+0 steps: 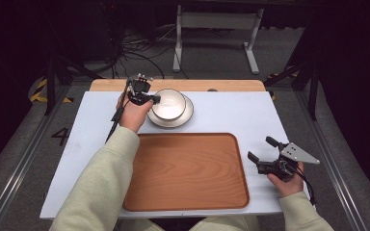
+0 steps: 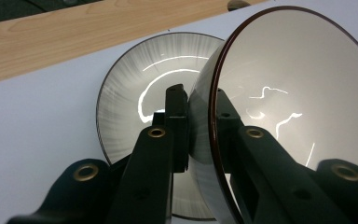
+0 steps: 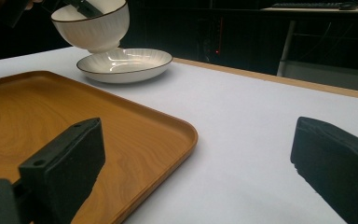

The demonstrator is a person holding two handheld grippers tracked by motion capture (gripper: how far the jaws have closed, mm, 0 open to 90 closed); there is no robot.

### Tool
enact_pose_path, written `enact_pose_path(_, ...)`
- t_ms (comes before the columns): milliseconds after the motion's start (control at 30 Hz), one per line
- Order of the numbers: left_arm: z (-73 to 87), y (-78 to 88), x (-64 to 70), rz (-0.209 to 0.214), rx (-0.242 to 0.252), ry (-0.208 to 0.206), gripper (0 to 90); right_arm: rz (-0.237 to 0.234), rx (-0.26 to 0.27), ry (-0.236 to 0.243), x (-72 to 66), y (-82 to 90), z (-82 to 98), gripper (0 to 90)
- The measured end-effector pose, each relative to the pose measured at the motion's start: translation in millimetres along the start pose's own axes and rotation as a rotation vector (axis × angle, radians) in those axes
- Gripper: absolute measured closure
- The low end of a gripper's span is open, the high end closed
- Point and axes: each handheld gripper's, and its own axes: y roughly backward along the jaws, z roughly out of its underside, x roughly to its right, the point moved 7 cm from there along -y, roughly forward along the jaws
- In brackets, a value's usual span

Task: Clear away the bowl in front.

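Note:
A white bowl [image 1: 168,103] with a dark rim hangs just above a white ribbed plate [image 1: 189,115] at the back of the table. My left gripper [image 1: 150,99] is shut on the bowl's left rim, one jaw inside and one outside. In the left gripper view the bowl [image 2: 298,84] tilts over the plate [image 2: 130,93], pinched at my gripper [image 2: 200,107]. From the right gripper view the bowl [image 3: 95,25] floats tilted, clear of the plate [image 3: 126,63]. My right gripper [image 1: 260,149] stands open near the table's right edge, beside the tray, nothing between its jaws [image 3: 196,154].
A wooden tray [image 1: 188,168] with a raised lip lies in the middle front; its corner [image 3: 177,130] sits close to my right gripper. A white mat [image 1: 231,113] covers the table, with a wooden strip [image 1: 178,84] along the far edge.

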Motion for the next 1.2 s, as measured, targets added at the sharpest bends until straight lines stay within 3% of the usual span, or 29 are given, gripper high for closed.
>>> enact_pose_path(367, 13.5, 17.8, 7.7, 0.052, -0.035, -0.021, 81.9, 0.000, -0.001, 0.000, 0.0, -0.1, 0.0, 3.6)
enact_pose_path(667, 24.0, 36.3, 23.2, 0.088, -0.051, -0.085, 81.9, 0.000, -0.001, 0.000, 0.0, -0.1, 0.0, 3.6)
enact_pose_path(1000, 32.9, 51.6, 36.2, 0.122, -0.052, -0.107, 81.9, 0.002, -0.003, 0.002, -0.1, -0.4, 0.1, 3.6)
enact_pose_path(1200, 38.0, 61.2, 48.8, 0.147, -0.059, -0.150, 81.9, 0.001, -0.006, 0.000, 0.0, -0.5, 0.3, 3.6)
